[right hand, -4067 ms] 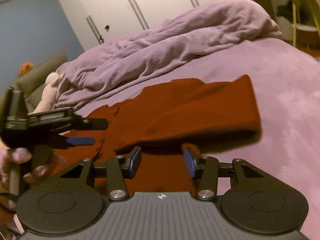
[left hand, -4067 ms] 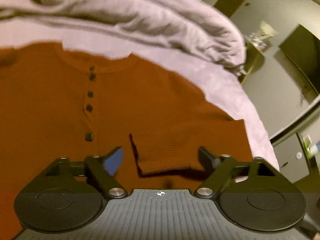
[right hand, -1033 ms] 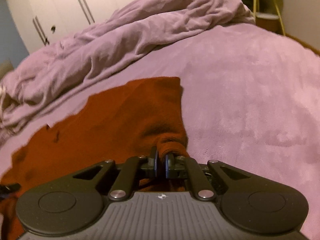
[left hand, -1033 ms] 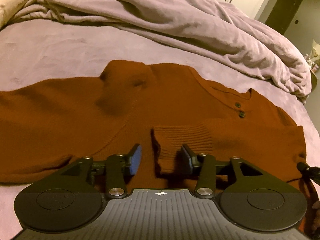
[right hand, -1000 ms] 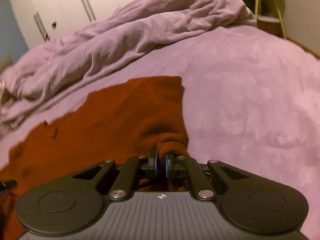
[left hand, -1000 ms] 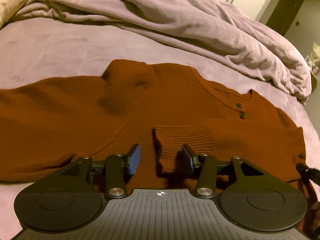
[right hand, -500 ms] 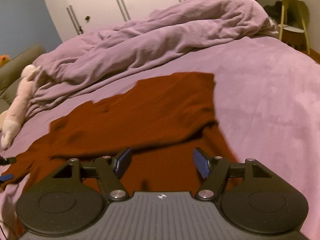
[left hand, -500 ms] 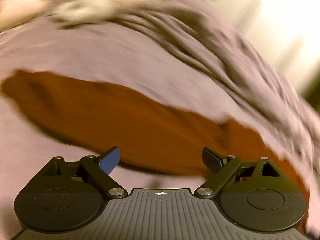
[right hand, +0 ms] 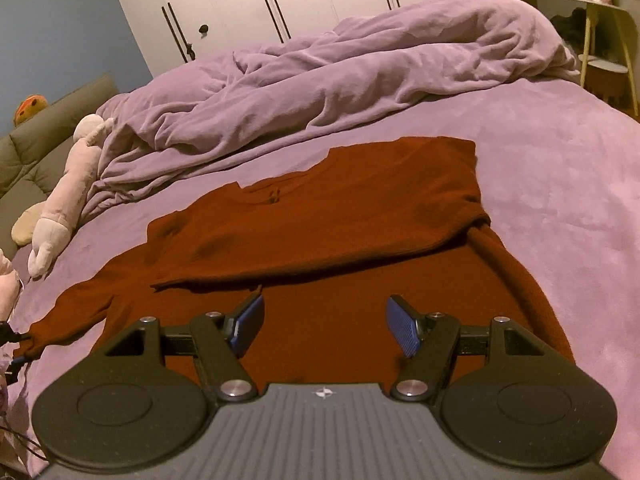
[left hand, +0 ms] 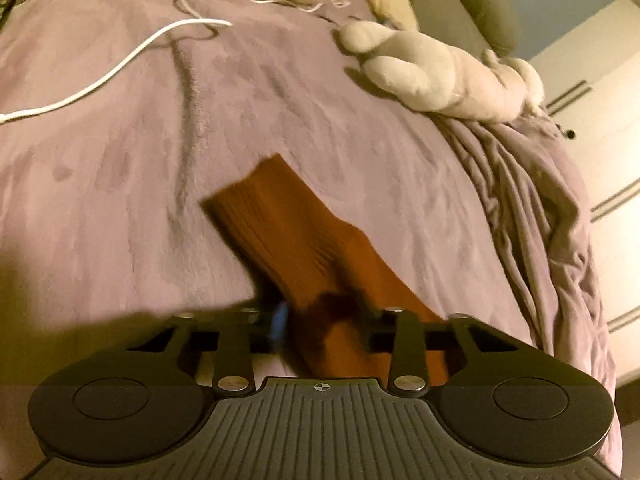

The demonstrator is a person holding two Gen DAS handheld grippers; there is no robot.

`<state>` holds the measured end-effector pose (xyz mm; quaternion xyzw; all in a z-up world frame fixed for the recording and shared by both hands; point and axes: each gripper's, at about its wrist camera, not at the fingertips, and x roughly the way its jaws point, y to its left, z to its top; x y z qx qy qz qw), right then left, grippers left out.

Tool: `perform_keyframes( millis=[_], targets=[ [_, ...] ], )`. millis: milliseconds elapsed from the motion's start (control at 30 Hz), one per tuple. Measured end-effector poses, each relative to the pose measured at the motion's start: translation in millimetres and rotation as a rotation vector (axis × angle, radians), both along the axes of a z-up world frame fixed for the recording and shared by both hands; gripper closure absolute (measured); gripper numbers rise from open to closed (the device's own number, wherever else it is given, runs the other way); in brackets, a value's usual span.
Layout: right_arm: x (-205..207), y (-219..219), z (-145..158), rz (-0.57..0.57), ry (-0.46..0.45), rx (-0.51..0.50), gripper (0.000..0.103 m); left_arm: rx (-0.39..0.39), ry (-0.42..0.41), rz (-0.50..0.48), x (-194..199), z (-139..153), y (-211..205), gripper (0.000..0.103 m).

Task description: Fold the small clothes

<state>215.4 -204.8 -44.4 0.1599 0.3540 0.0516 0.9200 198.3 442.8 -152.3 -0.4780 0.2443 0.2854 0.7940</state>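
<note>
Only the left view is showing the left gripper closing around the sweater's cuff; the right gripper is hanging released over the sweater, bare bedspread lying toward three o'clock.

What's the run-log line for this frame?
left gripper: closing on sweater sleeve cuff | right gripper: open, empty, above rust sweater | one sleeve folded across body | step: second sleeve fold pending

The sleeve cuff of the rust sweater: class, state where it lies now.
In the left wrist view, the sleeve cuff lies on the purple bedspread, ahead of the closing left gripper, whose jaws flank the sleeve.
</note>
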Motion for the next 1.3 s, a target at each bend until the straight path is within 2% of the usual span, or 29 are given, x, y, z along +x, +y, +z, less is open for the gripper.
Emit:
perform_keyframes(
  millis=[33,100,200,300,400,500,533,567,600,633,667,767,833,900,967,1033,1133,1200,1233,1300],
  targets=[
    [-0.1,1.5,0.8,0.001,-0.002,-0.002,0.036,-0.002,0.01,0.007,1.2,-0.9,2.4,0.092],
    [0.7,3.6,1.1,0.006,-0.006,-0.003,0.036,0.023,0.01,-0.009,3.7,1.5,5.0,0.094],
    [1.6,3.3,0.0,0.006,-0.007,0.002,0.036,0.146,0.013,-0.081,14.6,25.7,-10.4,0.094],
    [0.8,1.3,-3.3,0.003,0.001,0.012,0.036,0.28,-0.058,-0.265,33.7,69.3,-55.4,0.095],
    [-1.1,-0.9,-6.6,0.002,0.003,0.019,0.036,0.423,-0.167,-0.482,55.7,117.6,-130.1,0.095],
    [-5.0,-2.4,-7.5,-0.003,0.001,0.027,0.036,0.488,-0.274,-0.738,76.0,140.7,-218.9,0.094],
    [-6.7,-2.6,-7.6,-0.007,0.0,0.028,0.036,0.499,-0.282,-0.797,80.4,139.1,-244.7,0.092],
    [-7.5,-3.5,-7.7,-0.009,0.001,0.028,0.036,0.507,-0.275,-0.853,87.9,132.5,-272.5,0.082],
    [-8.5,-4.5,-7.8,-0.01,0.004,0.032,0.036,0.503,-0.254,-0.893,93.8,124.1,-293.0,0.062],
    [-8.8,-6.0,-7.9,-0.007,0.01,0.039,0.036,0.489,-0.221,-0.927,99.4,111.1,-312.5,0.058],
    [-8.5,-6.9,-7.9,-0.004,0.018,0.042,0.036,0.47,-0.2,-0.938,102.3,100.6,-323.0,0.061],
    [-1.2,-9.9,-6.6,0.014,0.034,0.028,0.036,0.42,-0.101,-0.955,105.0,65.5,-342.0,0.061],
    [10.9,-8.9,-4.2,0.037,0.039,0.027,0.036,0.444,-0.026,-0.931,101.1,46.9,-342.2,0.061],
    [27.2,-5.7,-3.5,0.066,0.049,0.074,0.037,0.471,0.03,-0.91,94.8,35.6,-338.5,0.06],
    [49.6,4.3,-3.1,0.111,0.056,0.146,0.043,0.478,0.048,-0.901,88.1,27.3,-330.2,0.059],
    [73.8,21.7,-4.4,0.165,0.06,0.188,0.044,0.493,0.082,-0.893,86.7,20.5,-328.1,0.058],
    [107.7,53.1,-13.2,0.232,0.061,0.183,0.045,0.514,0.074,-0.894,81.8,13.8,-323.3,0.058],
    [129.5,73.2,-23.8,0.244,0.103,0.18,0.052,0.522,0.064,-0.898,79.9,12.3,-322.8,0.057],
    [136.8,80.8,-27.4,0.257,0.113,0.174,0.053,0.521,0.06,-0.899,78.5,12.9,-321.0,0.056],
    [149.7,97.1,-35.6,0.259,0.142,0.117,0.055,0.512,0.049,-0.899,74.8,13.9,-319.0,0.056]
  ],
)
